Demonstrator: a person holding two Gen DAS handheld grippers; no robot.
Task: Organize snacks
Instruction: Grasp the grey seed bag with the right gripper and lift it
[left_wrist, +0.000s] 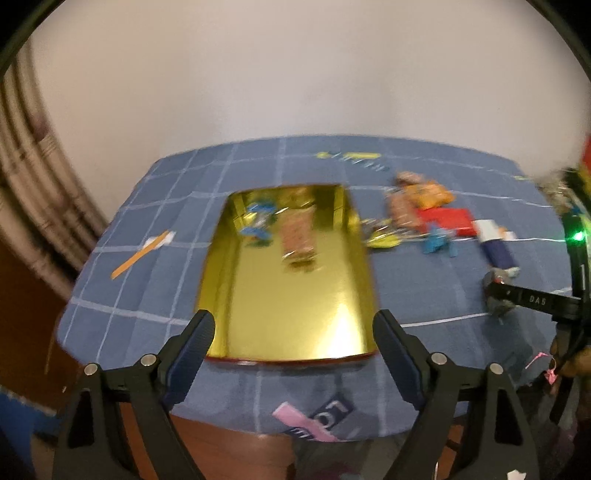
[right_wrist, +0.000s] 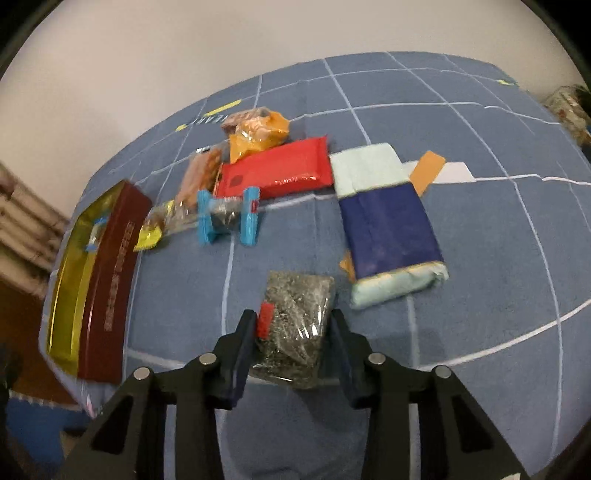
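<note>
Right wrist view: right gripper (right_wrist: 293, 345) tilting down over blue checked bench (right_wrist: 480, 332), jaws partly closed, straddling clear packet of dark snack (right_wrist: 299, 325). Packet lying flat between both pads, red tab against the left-hand pad; firm pressing on either side not clear, right-hand pad looking just beside the wrapper. Beyond it: navy-and-pale packet (right_wrist: 388, 225), red packet (right_wrist: 280, 170), orange bag (right_wrist: 258, 134), blue-ended clear packet (right_wrist: 227, 218). Maroon-sided tin (right_wrist: 110, 273) sitting at far left.

Left wrist view: left gripper (left_wrist: 293, 332) hovering, jaws spread wide, gripping nothing. Gold tin interior (left_wrist: 295, 295) lying beyond the fingertips, already holding tan wrapped bar (left_wrist: 299, 240) and small blue packet (left_wrist: 258, 221).
</note>
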